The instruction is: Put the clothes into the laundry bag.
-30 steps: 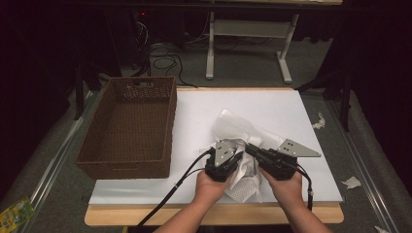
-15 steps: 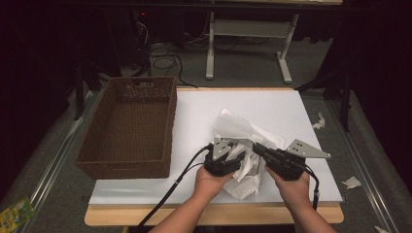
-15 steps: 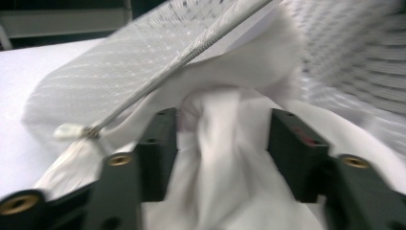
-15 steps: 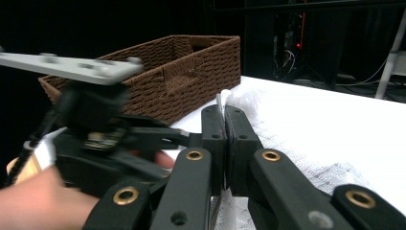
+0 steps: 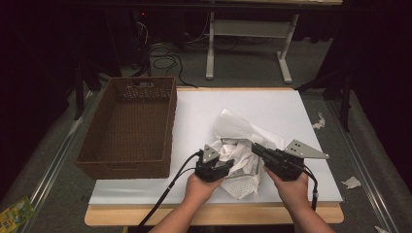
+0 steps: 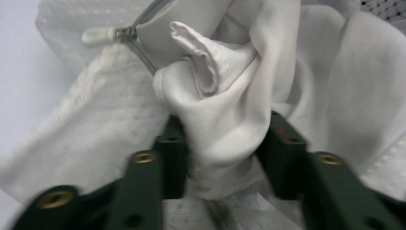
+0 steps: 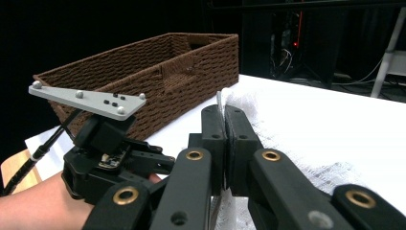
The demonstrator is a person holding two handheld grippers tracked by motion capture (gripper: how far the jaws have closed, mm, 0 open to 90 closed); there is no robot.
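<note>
A white mesh laundry bag (image 5: pixel 243 183) lies crumpled on the white table top (image 5: pixel 204 111), with white cloth (image 5: pixel 227 150) bunched at its mouth. In the left gripper view the bag's zipper pull (image 6: pixel 98 36) lies at the upper left. My left gripper (image 5: pixel 222 164) has just been closing its jaws. A thick fold of the cloth (image 6: pixel 225 100) is pinched between its pads (image 6: pixel 174 153). My right gripper (image 5: pixel 256 147) is shut on a thin edge of the mesh bag (image 7: pixel 287 143), which stands up between its fingertips (image 7: pixel 225 112).
A brown wicker basket (image 5: pixel 167 126) sits at the table's left and looks empty; it lies beyond the left hand in the right gripper view (image 7: pixel 143 72). Scraps of paper (image 5: pixel 351 182) lie on the floor to the right. A table frame (image 5: pixel 243 29) stands behind.
My left gripper has sunk a little toward the near edge and now has a fold of white cloth between its jaws. The right gripper has kept still, shut on the bag's edge.
</note>
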